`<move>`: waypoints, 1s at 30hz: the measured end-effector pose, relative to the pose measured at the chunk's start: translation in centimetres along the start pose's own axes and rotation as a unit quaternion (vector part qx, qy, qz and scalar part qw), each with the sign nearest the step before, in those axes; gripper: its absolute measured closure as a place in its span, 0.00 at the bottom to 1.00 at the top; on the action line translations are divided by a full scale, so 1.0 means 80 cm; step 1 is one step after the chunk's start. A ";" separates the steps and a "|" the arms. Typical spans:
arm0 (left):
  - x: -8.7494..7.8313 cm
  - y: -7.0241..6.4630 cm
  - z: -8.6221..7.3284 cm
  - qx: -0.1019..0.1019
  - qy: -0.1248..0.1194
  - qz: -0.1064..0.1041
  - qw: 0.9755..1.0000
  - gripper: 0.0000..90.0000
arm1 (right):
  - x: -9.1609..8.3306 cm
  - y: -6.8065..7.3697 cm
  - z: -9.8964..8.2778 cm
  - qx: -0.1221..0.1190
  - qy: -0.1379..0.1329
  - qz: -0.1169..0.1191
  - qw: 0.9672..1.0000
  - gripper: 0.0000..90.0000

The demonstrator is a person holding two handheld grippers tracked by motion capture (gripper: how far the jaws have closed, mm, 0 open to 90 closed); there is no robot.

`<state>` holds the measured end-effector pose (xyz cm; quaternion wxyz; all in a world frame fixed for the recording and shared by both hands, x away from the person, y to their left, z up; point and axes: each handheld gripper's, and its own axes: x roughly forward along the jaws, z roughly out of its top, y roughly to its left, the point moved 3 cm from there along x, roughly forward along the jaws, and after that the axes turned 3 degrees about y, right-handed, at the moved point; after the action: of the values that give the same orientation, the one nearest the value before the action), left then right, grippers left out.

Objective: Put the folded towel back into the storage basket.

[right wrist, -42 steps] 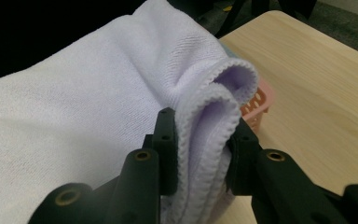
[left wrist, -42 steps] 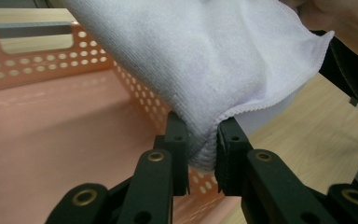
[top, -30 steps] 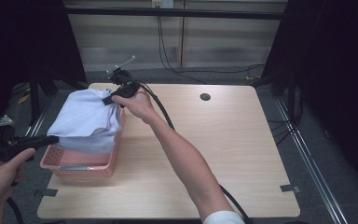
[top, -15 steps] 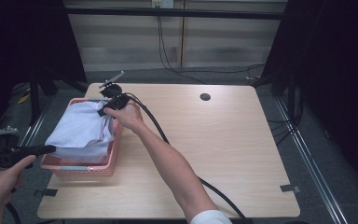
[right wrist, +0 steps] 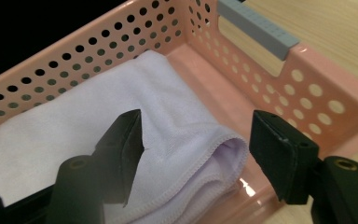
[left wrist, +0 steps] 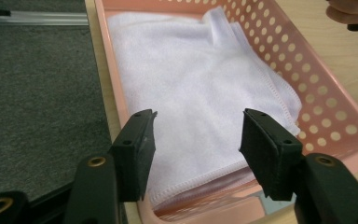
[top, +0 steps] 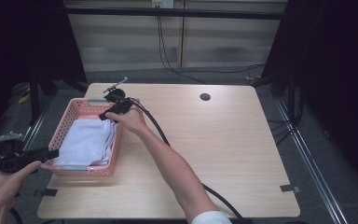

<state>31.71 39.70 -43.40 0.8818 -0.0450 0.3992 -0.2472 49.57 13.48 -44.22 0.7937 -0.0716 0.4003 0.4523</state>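
Observation:
A pink perforated basket (top: pixel 117 145) stands on the left part of the table, with a folded white towel (top: pixel 86 142) lying flat in it. My left gripper (top: pixel 51 153) is at the basket's near left corner. Its jaws have just been opening, and the towel (left wrist: pixel 191 79) lies loose below the gap of the left gripper (left wrist: pixel 196 140). My right gripper (top: pixel 105 115) is over the far right corner. It has also just been opening, and the right gripper (right wrist: pixel 196 140) now straddles the towel's folded edge (right wrist: pixel 121 107) without pressing it.
The light wooden table (top: pixel 223 149) has a small round dark hole (top: pixel 205 97) at the back. The right gripper's black cable (top: pixel 158 133) trails across the table toward the front edge. A grey label (right wrist: pixel 254 25) sits on the basket rim (right wrist: pixel 307 93). Dark floor lies left of the table.
The towel, held up over the basket by both grippers, has come down and now lies in it. Both grippers have sunk and let go, and their jaws have spread.

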 end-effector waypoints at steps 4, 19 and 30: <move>0.002 -0.023 0.006 0.018 -0.013 -0.010 1.000 0.46 | -0.026 -0.005 -0.007 -0.013 -0.027 0.017 0.999 0.40; 0.059 -0.159 0.006 0.084 -0.023 -0.048 0.995 0.40 | -0.157 -0.037 -0.103 -0.040 -0.078 0.014 0.996 0.40; 0.115 -0.257 -0.011 0.130 -0.007 -0.086 0.988 0.35 | -0.280 -0.063 -0.242 -0.013 -0.106 -0.042 0.993 0.41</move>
<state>27.98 17.50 -44.55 0.8585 0.0340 0.3524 -0.3711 36.37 -13.48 -42.73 0.8490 -0.0500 0.3049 0.4286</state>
